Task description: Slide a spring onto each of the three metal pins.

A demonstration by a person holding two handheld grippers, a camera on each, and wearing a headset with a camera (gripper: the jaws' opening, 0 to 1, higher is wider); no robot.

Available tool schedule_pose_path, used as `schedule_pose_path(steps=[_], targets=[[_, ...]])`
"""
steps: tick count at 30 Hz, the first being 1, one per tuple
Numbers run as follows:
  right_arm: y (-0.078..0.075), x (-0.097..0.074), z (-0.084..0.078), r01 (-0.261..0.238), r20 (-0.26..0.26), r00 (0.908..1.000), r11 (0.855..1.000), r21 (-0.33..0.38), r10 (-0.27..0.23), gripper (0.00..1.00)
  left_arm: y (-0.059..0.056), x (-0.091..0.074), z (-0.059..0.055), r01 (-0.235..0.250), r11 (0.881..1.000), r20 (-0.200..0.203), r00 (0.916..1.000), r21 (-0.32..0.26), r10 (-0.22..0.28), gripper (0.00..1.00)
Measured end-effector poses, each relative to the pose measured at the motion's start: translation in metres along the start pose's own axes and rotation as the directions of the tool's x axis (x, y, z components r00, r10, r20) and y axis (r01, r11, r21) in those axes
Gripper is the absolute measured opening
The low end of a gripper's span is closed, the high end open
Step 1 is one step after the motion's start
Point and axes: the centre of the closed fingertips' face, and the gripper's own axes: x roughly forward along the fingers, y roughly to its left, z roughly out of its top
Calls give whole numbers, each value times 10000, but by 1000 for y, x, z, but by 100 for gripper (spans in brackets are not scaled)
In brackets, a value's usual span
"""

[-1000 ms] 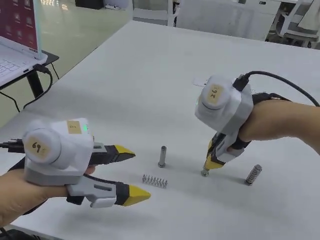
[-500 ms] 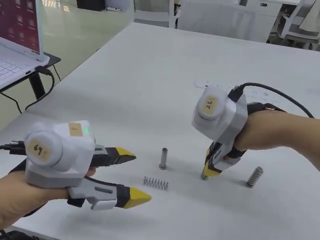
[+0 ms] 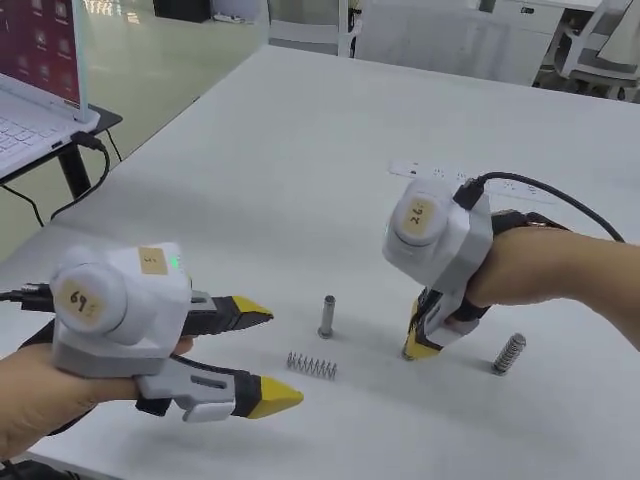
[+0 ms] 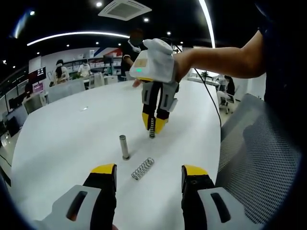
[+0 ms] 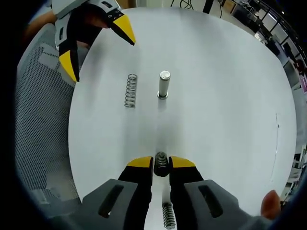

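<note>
Right gripper (image 5: 161, 162) clenched on an upright spring (image 4: 152, 127).
Left gripper (image 4: 148, 171) released, jaws apart; loose spring (image 3: 311, 365) lies at seven o'clock from bare pin (image 3: 327, 315).

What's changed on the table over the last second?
The right gripper, shut on a spring, has dipped slightly toward the table. The left gripper stays open and hovering; the bare pin, the lying spring and the third spring have not moved.

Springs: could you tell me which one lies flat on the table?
The silver coil spring beside the bare upright metal pin; another spring is clamped in the right tongs.
</note>
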Motion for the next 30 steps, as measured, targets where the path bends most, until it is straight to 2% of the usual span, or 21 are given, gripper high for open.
schedule_pose_path(steps=[11,20,30], targets=[[2,-1,2,-8,177,9998,10000,-17,8,19,0,0,-1,4,10000,-18,10000,2,-4,49],[4,-12,16,234,492,9985,9993,-291,-219,21,-1,0,1,5,10000,-10,10000,50,-5,49],[17,-14,36,119,762,9971,9981,-596,-73,20,-1,-2,1,-47,9999,-35,10000,97,47,49]])
